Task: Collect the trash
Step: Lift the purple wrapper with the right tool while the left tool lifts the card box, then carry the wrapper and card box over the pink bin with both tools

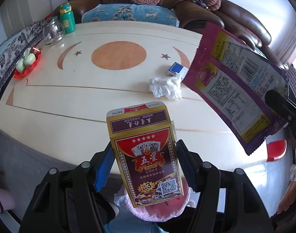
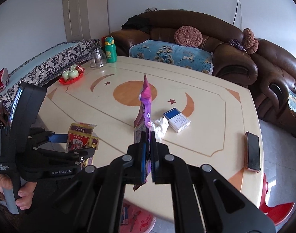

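Note:
My left gripper (image 1: 144, 145) is shut on a red-and-gold poker card box (image 1: 148, 155), held upright over the table's near edge. From the right wrist view the same box (image 2: 78, 136) sits between the left gripper's (image 2: 74, 145) fingers. My right gripper (image 2: 148, 136) is shut on a purple snack wrapper (image 2: 146, 97) that stands up edge-on; the left wrist view shows its printed back (image 1: 235, 73). A crumpled white tissue (image 2: 160, 126) and a blue-and-white small box (image 2: 177, 119) lie on the cream table (image 2: 206, 145). A pink trash bag (image 1: 157, 209) hangs below the near edge.
A phone (image 2: 252, 151) lies near the table's right edge. At the far left stand a red tray with green cups (image 2: 70, 77), a glass jar (image 2: 97, 58) and a green bottle (image 2: 110, 49). A brown sofa (image 2: 235, 64) wraps the far side. A red stool (image 2: 274, 209) stands bottom right.

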The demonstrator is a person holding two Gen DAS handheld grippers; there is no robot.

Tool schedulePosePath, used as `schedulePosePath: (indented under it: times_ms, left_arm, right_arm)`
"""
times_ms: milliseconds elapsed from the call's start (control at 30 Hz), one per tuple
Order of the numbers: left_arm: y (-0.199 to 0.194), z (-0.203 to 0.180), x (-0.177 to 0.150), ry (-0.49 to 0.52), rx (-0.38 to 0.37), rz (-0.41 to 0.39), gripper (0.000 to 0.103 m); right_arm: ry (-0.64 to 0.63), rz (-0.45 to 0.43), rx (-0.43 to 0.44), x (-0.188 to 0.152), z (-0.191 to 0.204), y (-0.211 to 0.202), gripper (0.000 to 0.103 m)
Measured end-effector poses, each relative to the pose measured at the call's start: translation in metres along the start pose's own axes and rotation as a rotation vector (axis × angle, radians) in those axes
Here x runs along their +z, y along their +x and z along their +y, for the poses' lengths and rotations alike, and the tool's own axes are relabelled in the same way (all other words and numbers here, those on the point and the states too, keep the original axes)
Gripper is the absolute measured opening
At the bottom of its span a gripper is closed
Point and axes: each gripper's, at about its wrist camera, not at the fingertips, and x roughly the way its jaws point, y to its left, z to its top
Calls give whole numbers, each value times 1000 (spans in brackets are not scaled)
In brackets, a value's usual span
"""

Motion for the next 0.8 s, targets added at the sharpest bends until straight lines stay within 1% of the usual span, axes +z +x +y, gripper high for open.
schedulePosePath:
  times_ms: [200,400,600,800]
  left_arm:
    - [-25,-3,-26,73,12,-47,61]
    - [-35,-2,-55,135,-4,-41,61]
    - [-38,0,-85,206,-42,-13,61]
    - [-35,2,-108,251,-88,26,61]
  right_arm:
    - [3,17,-15,-19,22,-20,6]
    - [26,37,-36,-46,40,-42,6]
    - [69,72,-54,-81,50,-61,6]
    - [101,121,-76,-113,58,-73,6]
